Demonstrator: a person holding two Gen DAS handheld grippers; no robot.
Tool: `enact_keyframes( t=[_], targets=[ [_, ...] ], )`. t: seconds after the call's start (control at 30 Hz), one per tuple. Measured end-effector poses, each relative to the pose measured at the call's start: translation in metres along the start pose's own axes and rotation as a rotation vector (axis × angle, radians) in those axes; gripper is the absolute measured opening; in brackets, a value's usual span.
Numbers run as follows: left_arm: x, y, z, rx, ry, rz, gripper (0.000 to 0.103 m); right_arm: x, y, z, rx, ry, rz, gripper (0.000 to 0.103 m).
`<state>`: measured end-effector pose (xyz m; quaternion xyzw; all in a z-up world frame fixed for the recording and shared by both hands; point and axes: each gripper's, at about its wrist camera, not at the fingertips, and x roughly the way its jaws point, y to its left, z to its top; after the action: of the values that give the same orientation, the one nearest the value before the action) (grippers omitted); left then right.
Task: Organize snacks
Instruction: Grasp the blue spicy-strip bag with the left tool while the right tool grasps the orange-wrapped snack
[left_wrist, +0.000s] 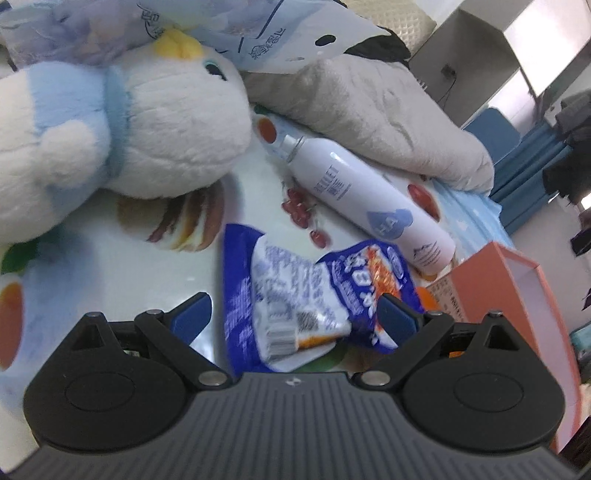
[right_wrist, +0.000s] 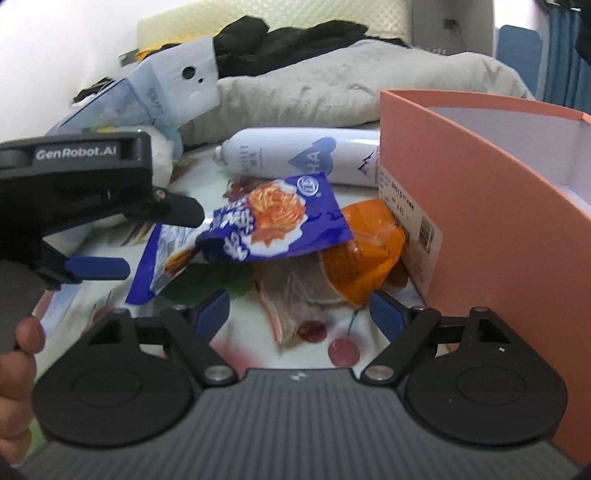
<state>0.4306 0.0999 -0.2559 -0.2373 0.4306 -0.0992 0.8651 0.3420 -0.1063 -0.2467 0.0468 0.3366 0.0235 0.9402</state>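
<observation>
Two blue snack packets lie on a fruit-print cloth: a blue-and-white one (left_wrist: 280, 306) (right_wrist: 162, 258) and one with an orange noodle picture (left_wrist: 365, 284) (right_wrist: 280, 218). An orange packet (right_wrist: 365, 251) (left_wrist: 428, 301) lies beside the pink box (right_wrist: 480, 192) (left_wrist: 498, 291). My left gripper (left_wrist: 294, 315) (right_wrist: 147, 240) is open around the blue-and-white packet; its left pad stands clear of the packet and its right pad overlaps the noodle packet. My right gripper (right_wrist: 300, 314) is open just short of the orange packet, with only cloth between its fingers.
A white spray bottle (left_wrist: 369, 195) (right_wrist: 295, 158) lies behind the packets. A blue-and-white plush toy (left_wrist: 129, 122) fills the left, and a grey blanket (left_wrist: 388, 110) (right_wrist: 332, 85) is heaped at the back. A hand (right_wrist: 22, 350) holds the left gripper.
</observation>
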Motion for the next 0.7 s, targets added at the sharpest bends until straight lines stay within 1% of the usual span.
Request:
enact_keyframes(
  t=[0.1,0.17,0.2,0.33,0.37,0.4,0.47,0.5,0.57,0.6,0.63,0.67,0.7],
  targets=[
    [0.011,0.003,0.005,-0.056,0.019,-0.019,0.098,0.01,0.001,0.002,0.03,0.021,-0.02,0.084],
    [0.015,0.003,0.007,-0.07,0.029,0.005,0.098,0.017,0.003,0.003,0.025,0.029,-0.038,0.084],
    [0.015,0.002,0.007,-0.063,0.02,0.021,0.098,0.02,0.005,0.003,0.01,0.023,-0.045,0.084],
    [0.019,-0.007,0.007,-0.021,0.036,0.074,0.095,0.026,0.007,0.006,-0.011,0.021,-0.043,0.084],
    [0.02,-0.011,0.006,-0.002,0.038,0.097,0.092,0.028,0.009,0.008,-0.031,0.026,-0.051,0.08],
    [0.021,-0.014,0.005,0.017,0.039,0.12,0.091,0.029,0.01,0.009,-0.045,0.023,-0.055,0.073],
    [0.021,-0.017,0.004,0.024,0.039,0.147,0.082,0.029,0.009,0.012,-0.051,0.025,-0.043,0.07],
    [0.021,-0.016,0.004,0.017,0.039,0.15,0.08,0.03,0.009,0.012,-0.055,0.026,-0.039,0.069],
    [0.02,-0.015,0.004,0.012,0.035,0.177,0.069,0.029,0.007,0.013,-0.062,0.029,-0.03,0.067],
    [0.019,-0.015,0.004,0.011,0.036,0.18,0.067,0.029,0.006,0.013,-0.065,0.03,-0.026,0.065],
    [0.018,-0.014,0.004,0.008,0.037,0.176,0.062,0.027,0.005,0.012,-0.068,0.032,-0.027,0.059],
    [0.018,-0.013,0.003,-0.002,0.038,0.169,0.058,0.025,0.003,0.012,-0.068,0.029,-0.032,0.039],
    [0.017,-0.013,0.003,-0.006,0.038,0.169,0.057,0.024,0.002,0.013,-0.068,0.033,-0.031,0.038]
  ],
)
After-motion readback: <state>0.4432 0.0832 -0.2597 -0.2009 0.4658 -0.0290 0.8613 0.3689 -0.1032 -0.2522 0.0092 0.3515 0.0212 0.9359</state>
